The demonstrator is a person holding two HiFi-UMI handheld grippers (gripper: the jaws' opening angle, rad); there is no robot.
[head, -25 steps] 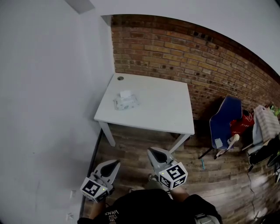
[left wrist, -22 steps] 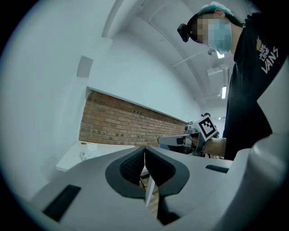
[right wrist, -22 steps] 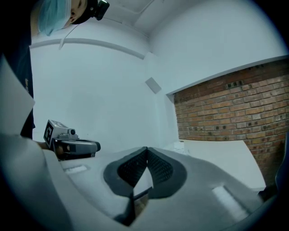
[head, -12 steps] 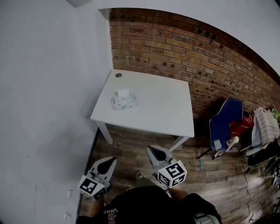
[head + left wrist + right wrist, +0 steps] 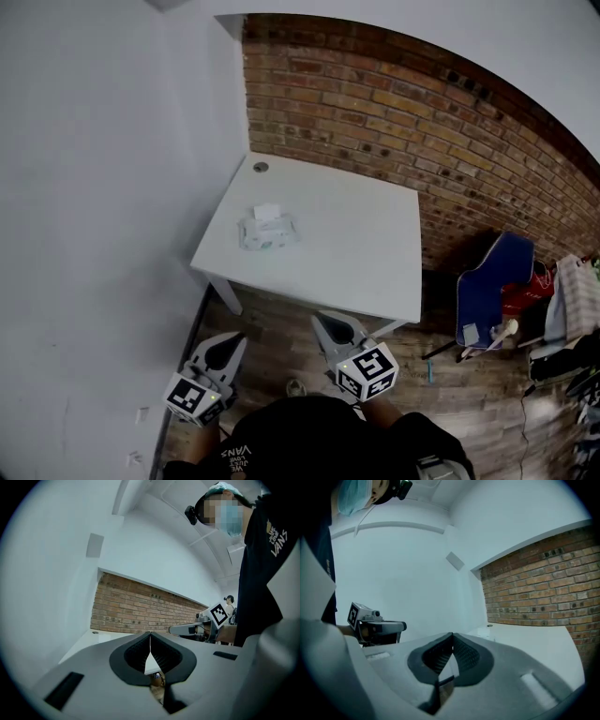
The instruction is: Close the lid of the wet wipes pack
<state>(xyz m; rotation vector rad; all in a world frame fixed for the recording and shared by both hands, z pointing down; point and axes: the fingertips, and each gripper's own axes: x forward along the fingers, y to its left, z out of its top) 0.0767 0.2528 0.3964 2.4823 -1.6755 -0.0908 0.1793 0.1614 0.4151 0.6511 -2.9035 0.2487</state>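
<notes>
The wet wipes pack (image 5: 267, 232) lies on the left part of the white table (image 5: 356, 253), with its white lid (image 5: 267, 213) standing open at the far end. Both grippers are held low in front of the person, well short of the table's near edge. My left gripper (image 5: 231, 344) is shut with nothing in it; its jaws meet at the tips (image 5: 150, 633). My right gripper (image 5: 326, 324) is also shut and empty, its tips touching (image 5: 452, 634). The pack does not show clearly in either gripper view.
A brick wall (image 5: 422, 122) runs behind the table and a white wall (image 5: 94, 187) flanks its left. A small round thing (image 5: 261, 167) sits at the table's far left corner. A blue chair (image 5: 492, 291) and clutter stand to the right on the wooden floor (image 5: 272, 328).
The view has shifted a little closer to the table. Both grippers stay shut and low, having drifted slightly.
</notes>
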